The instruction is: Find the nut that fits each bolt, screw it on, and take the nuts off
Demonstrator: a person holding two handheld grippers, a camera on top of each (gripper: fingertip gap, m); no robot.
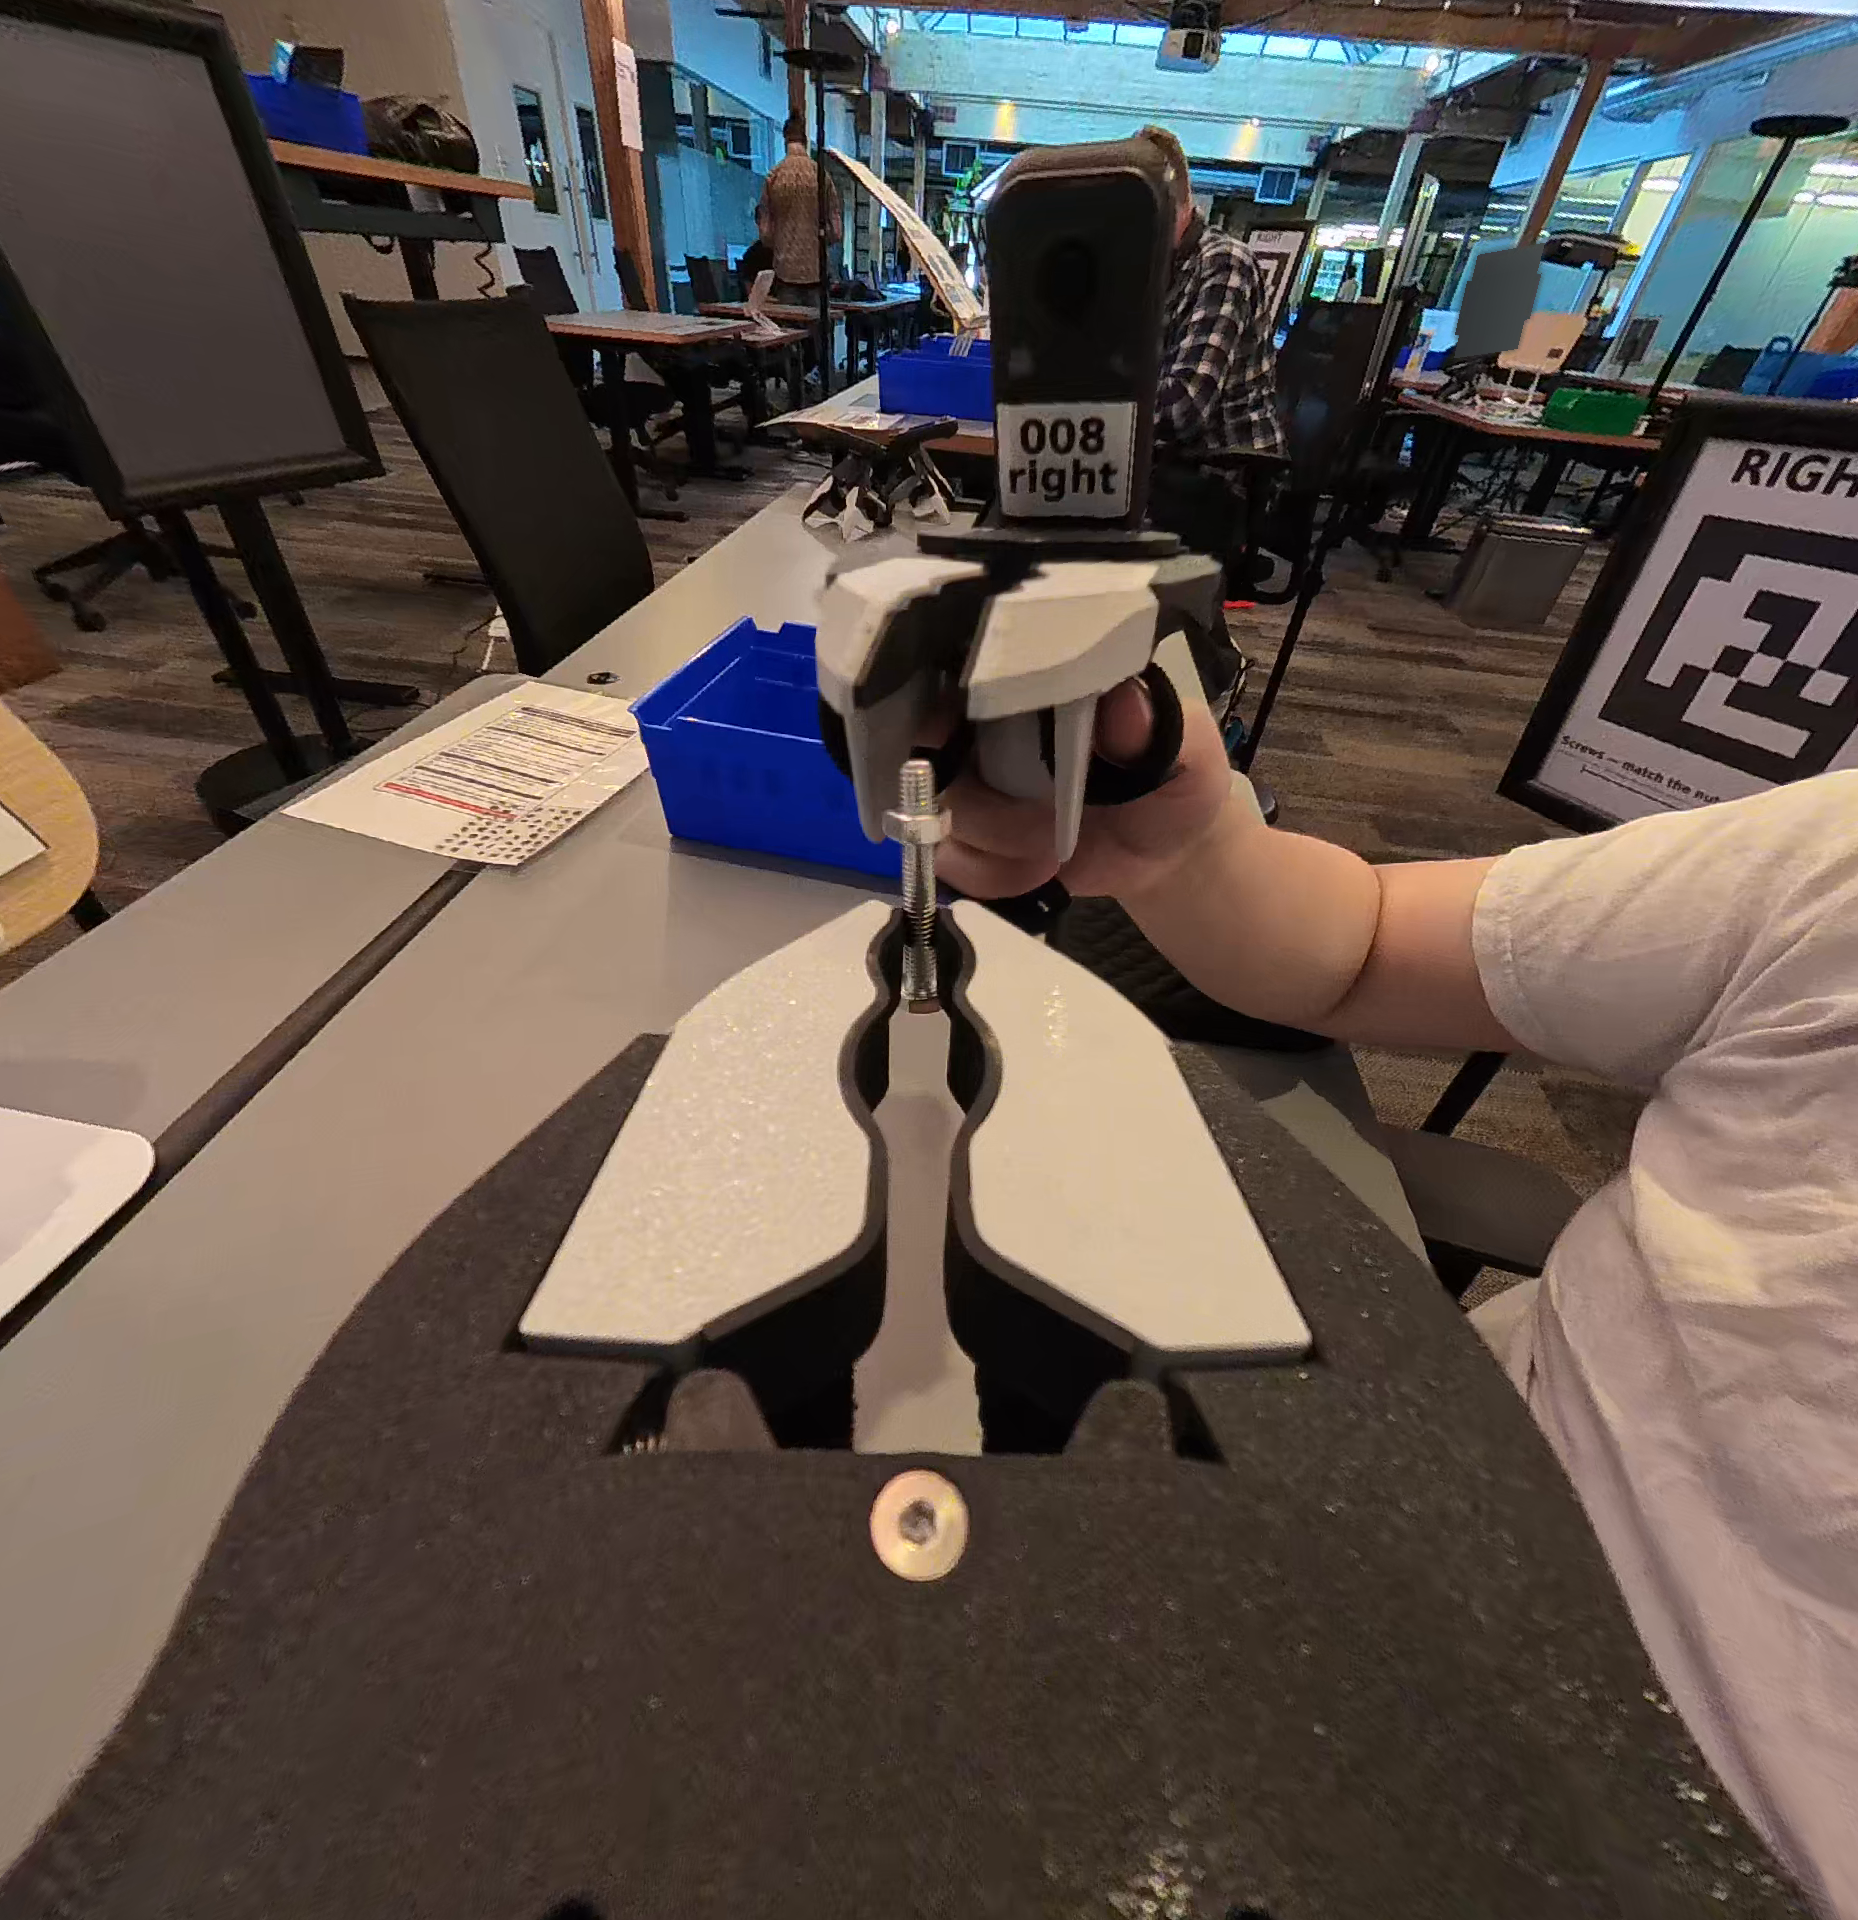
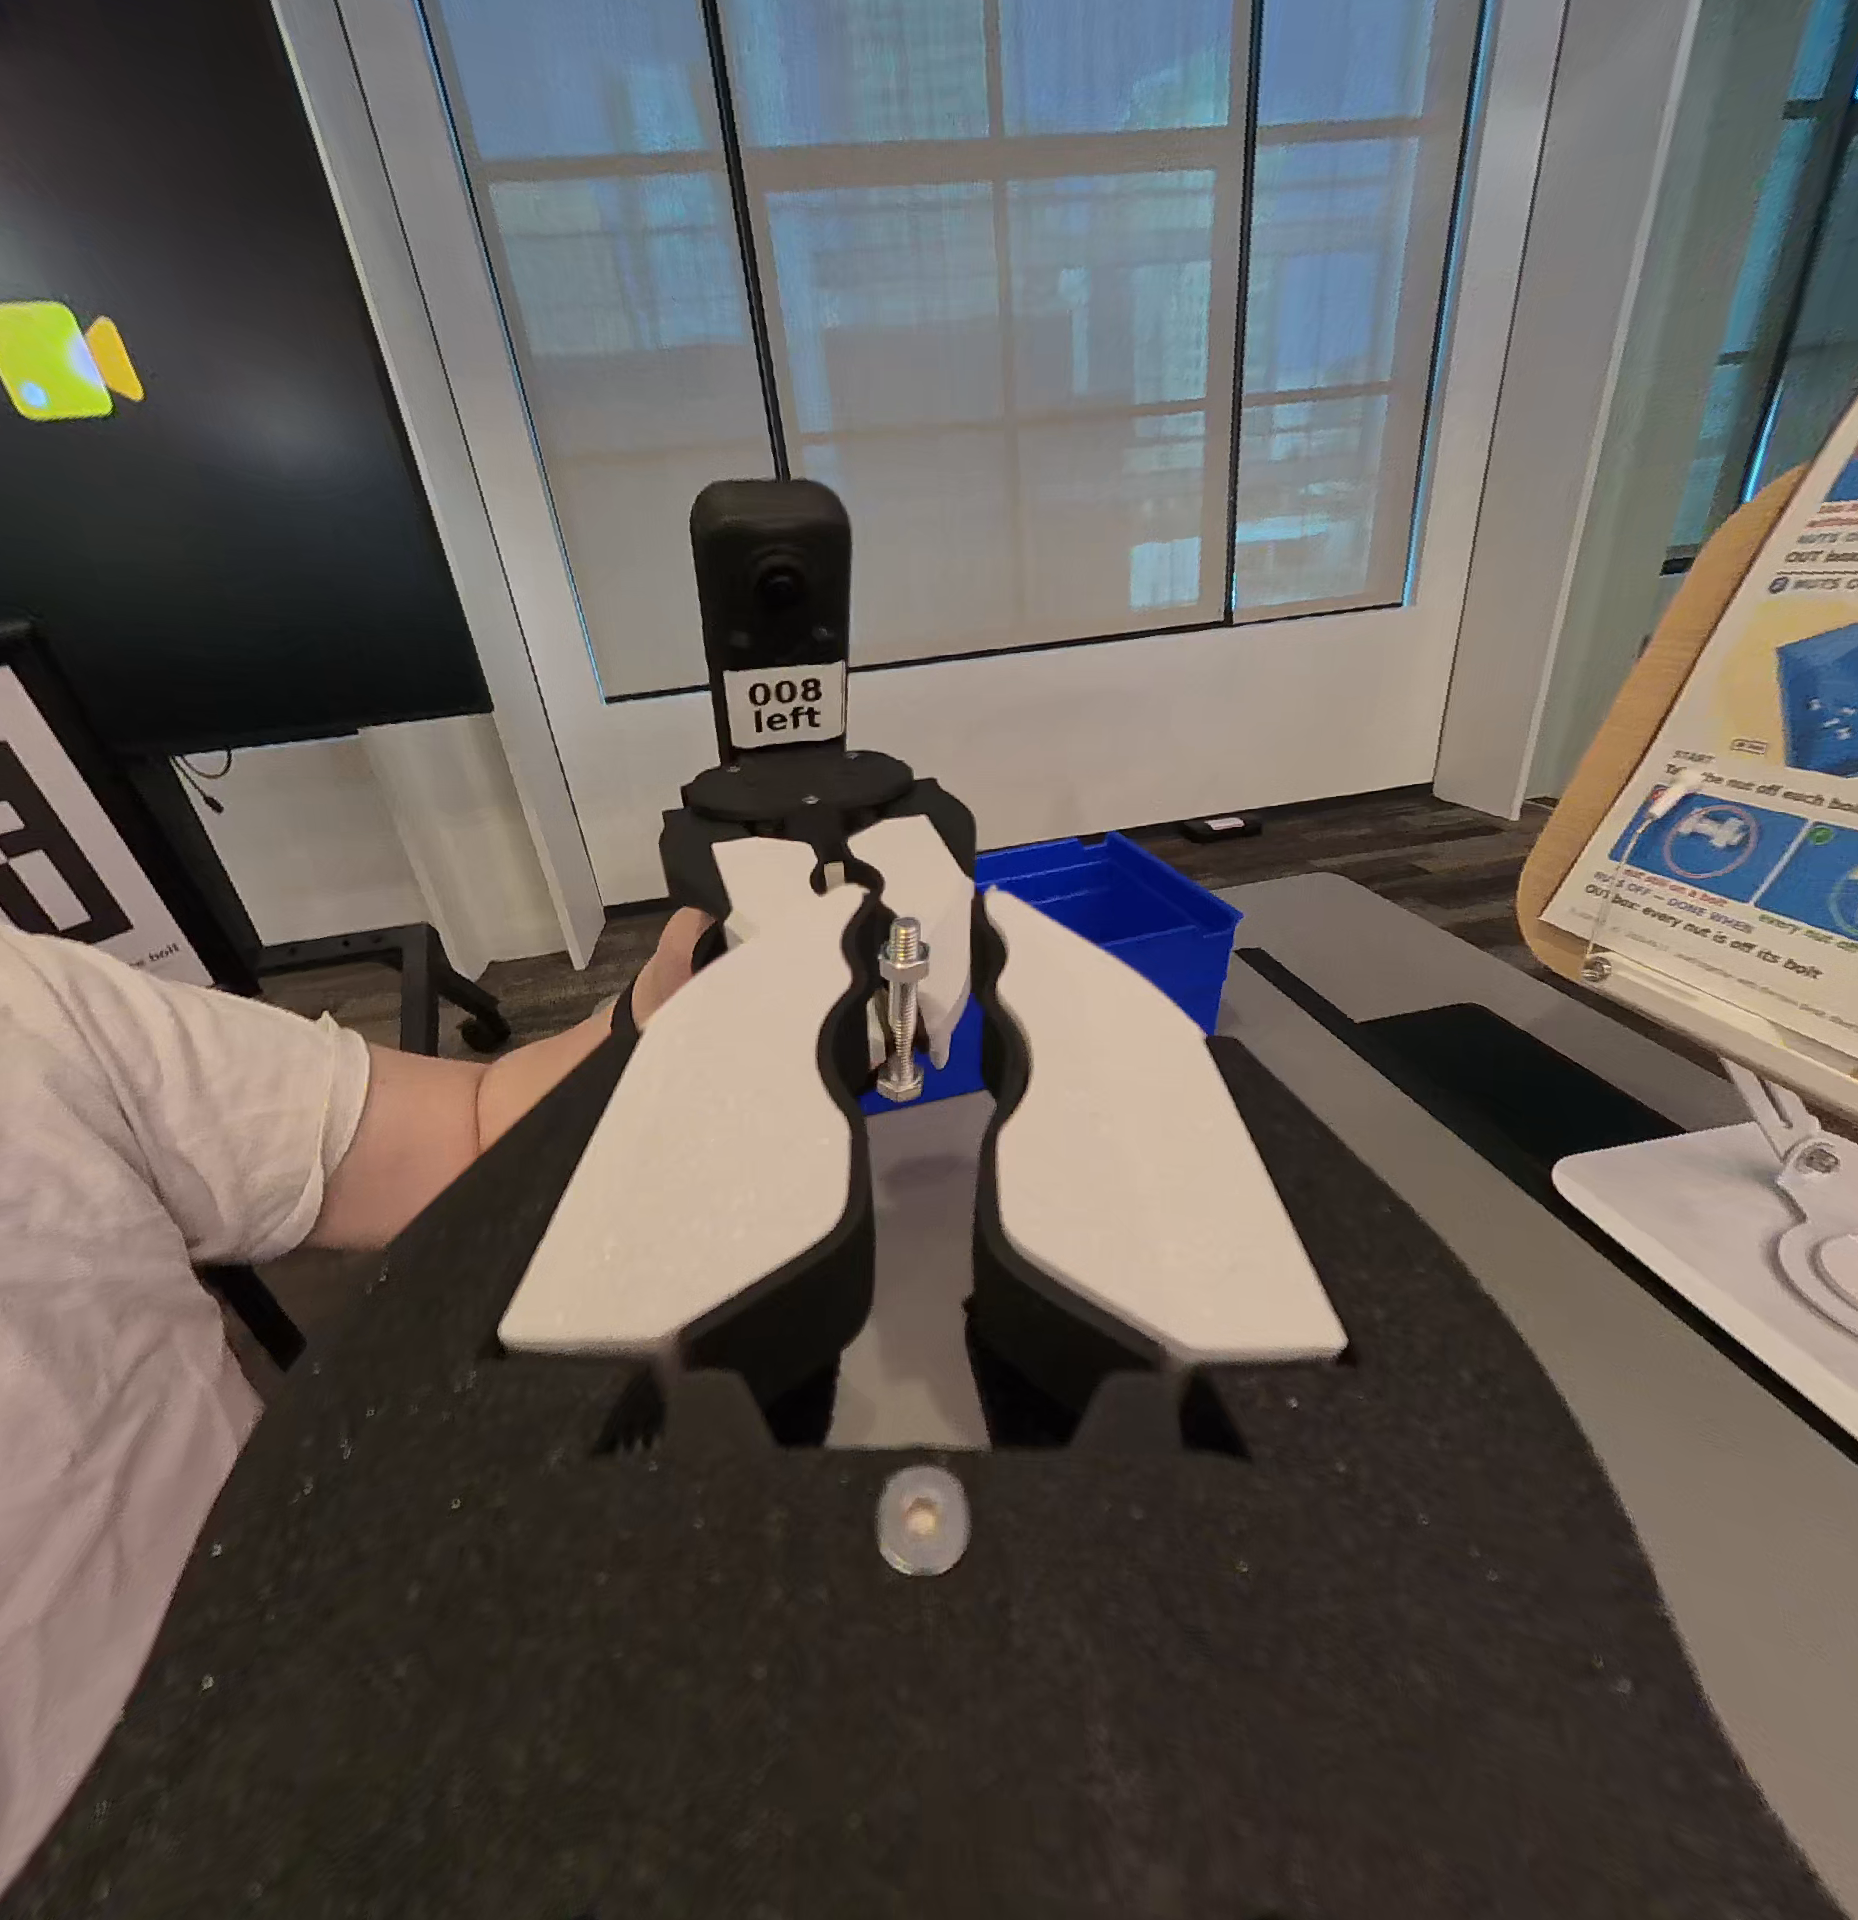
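Between both grippers' jaws: upright bolt [image 1: 919,888], nut [image 1: 916,826] near top.

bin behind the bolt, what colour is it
Blue bin, clearest in the left wrist view.

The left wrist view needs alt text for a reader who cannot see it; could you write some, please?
The left gripper holds an upright bolt by its lower end, with a nut threaded near the top. The right gripper, held in a hand, faces it, open, above a grey table with a blue bin.
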